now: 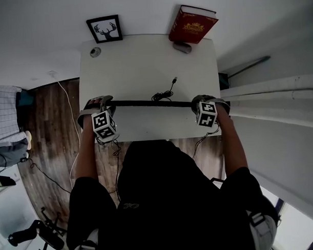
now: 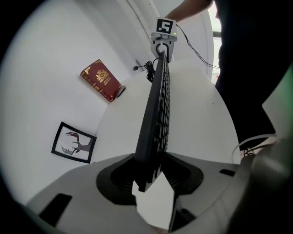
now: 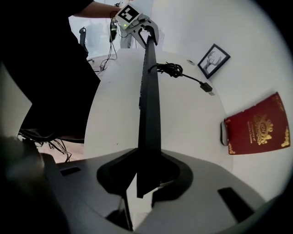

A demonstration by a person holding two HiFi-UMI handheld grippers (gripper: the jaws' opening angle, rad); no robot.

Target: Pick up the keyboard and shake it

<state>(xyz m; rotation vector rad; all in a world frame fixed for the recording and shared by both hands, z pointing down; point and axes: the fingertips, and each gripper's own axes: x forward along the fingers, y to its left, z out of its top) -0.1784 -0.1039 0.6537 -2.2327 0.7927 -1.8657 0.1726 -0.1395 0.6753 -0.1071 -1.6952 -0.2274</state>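
While each gripper has its jaws closed on one end of the keyboard (image 2: 155,114), nothing else sits between the pads. Left gripper (image 2: 149,176): black pads press both faces of the keyboard's left end, key side towards the person. Right gripper (image 3: 144,176): same clamp on the right end, and its view shows the board as a thin black edge.

Keyboard is turned on its long edge and spans straight from one gripper to the other, so the head view shows it as a narrow black bar across the near part of the white table (image 1: 144,61). Can't tell whether its lower edge clears the tabletop. Its cable (image 1: 165,93) is bunched just behind the middle, with the plug lying loose on the table.

Marker cubes sit on the near side of both grippers. Hands are on the grips, forearms roughly parallel.

Far side: red book (image 1: 192,24) and framed deer picture (image 1: 105,29) against the wall, well apart from the keyboard.
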